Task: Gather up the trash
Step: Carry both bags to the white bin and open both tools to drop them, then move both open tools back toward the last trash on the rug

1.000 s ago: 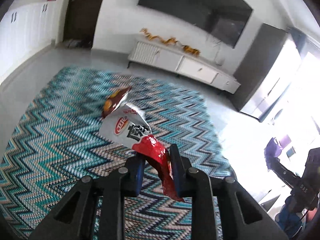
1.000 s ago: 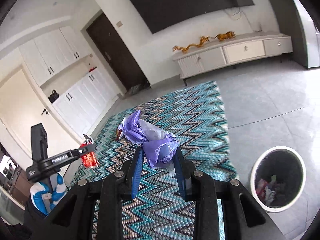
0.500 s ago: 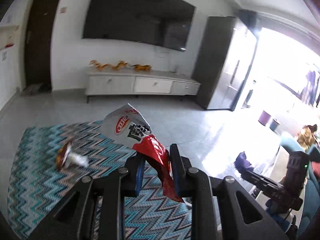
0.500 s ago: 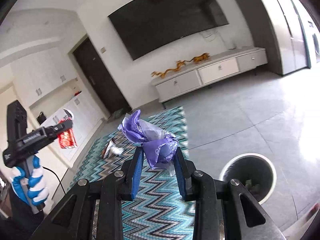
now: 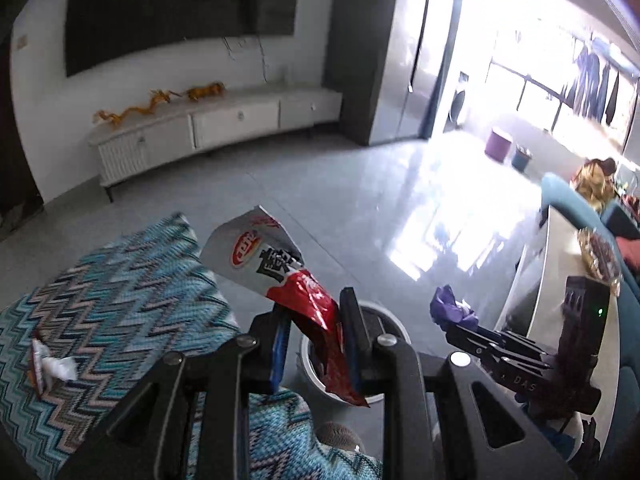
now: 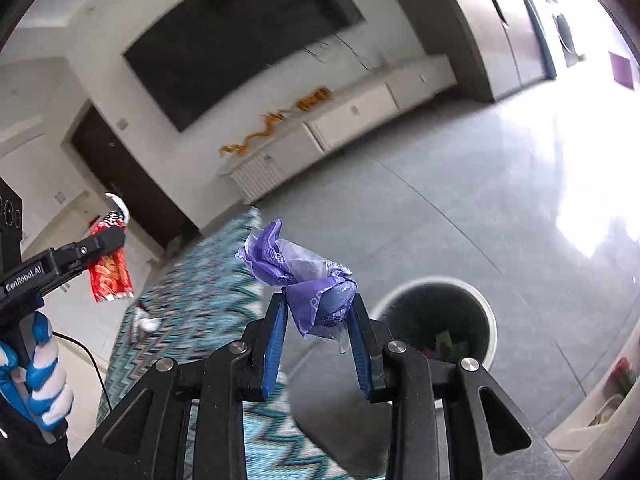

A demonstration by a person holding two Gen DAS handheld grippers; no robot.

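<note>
Beside the waste bin (image 6: 434,318) we pinched a light, crinkly chip bag (image 5: 280,276) by its middle, and soft purple wrapper (image 6: 304,276), both jaws clamped.

Daylight from the windows (image 5: 560,92) blows out the floor (image 6: 580,184); fisheye edges darken, background slightly motion-blurred.

Glossy foil chip bag (image 5: 280,280), woven rug (image 5: 120,300)

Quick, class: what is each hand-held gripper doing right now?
Left hand-held gripper: closed on a red and white snack bag.
Right hand-held gripper: closed on a crumpled purple wrapper.
</note>
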